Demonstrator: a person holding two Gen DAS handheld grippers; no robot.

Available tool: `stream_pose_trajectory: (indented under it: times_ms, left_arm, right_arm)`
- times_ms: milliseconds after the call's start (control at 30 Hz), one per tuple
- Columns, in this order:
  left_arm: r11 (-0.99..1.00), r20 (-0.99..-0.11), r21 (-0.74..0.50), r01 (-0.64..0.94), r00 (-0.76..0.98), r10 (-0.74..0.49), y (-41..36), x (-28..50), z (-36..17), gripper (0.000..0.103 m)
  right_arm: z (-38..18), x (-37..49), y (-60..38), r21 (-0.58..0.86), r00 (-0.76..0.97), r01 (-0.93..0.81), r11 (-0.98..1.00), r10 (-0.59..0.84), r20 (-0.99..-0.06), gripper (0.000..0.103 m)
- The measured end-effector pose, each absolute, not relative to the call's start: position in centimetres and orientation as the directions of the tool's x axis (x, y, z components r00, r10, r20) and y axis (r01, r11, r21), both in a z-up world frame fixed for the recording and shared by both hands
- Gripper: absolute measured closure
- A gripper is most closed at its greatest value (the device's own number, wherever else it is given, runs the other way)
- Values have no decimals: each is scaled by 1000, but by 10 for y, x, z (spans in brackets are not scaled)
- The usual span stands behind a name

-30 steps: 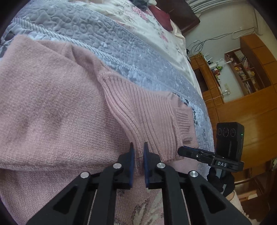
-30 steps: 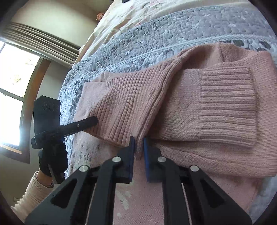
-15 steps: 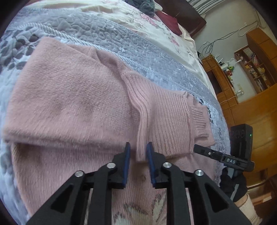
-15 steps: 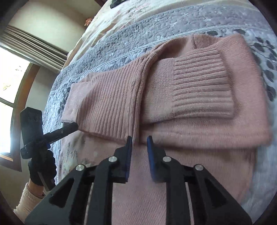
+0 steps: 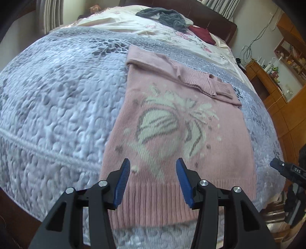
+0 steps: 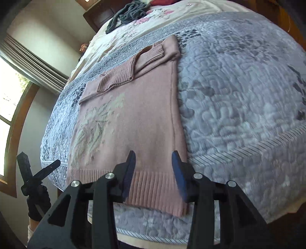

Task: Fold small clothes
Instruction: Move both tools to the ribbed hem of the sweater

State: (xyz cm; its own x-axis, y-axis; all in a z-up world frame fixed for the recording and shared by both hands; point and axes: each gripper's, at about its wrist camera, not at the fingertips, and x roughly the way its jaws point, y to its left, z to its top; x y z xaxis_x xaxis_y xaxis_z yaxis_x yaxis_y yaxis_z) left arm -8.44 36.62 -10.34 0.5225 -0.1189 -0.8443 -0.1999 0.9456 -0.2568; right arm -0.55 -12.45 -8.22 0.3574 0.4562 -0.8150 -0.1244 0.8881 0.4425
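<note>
Both grippers [image 5: 153, 165] [image 6: 154, 158] gape above seemingly flat sweater [image 5: 220, 134].

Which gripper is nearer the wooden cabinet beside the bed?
Right. The right gripper is at the pink sweater hem's end on the wooden cabinet side. The left gripper is over the hem's other end, farther away.

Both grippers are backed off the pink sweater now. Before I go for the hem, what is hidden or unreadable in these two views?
- Pink sweater hem corners: in the left wrist view the left gripper covers the near hem; in the right wrist view the right gripper does.
- Folded sleeves: layers underneath are hidden by the sleeves themselves.
- Right gripper in the left wrist view: cut off at the right edge.
- Gray garment pile: too far to identify.
</note>
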Motion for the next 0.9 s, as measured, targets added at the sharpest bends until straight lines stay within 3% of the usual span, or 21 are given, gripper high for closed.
stream_pose_trajectory:
  times_ms: [333, 900]
  left_arm:
    - [926, -873, -265, -270, 474, -112, 390, -140, -115, 49]
    - [865, -893, -367, -341, 391, -225, 408, -123, -169, 49]
  right_arm:
    - [-101, -45, -130, 413, 310, -107, 905, 425, -850, 56]
    - [-171, -45, -126, 431, 182, -13, 902, 426, -886, 54]
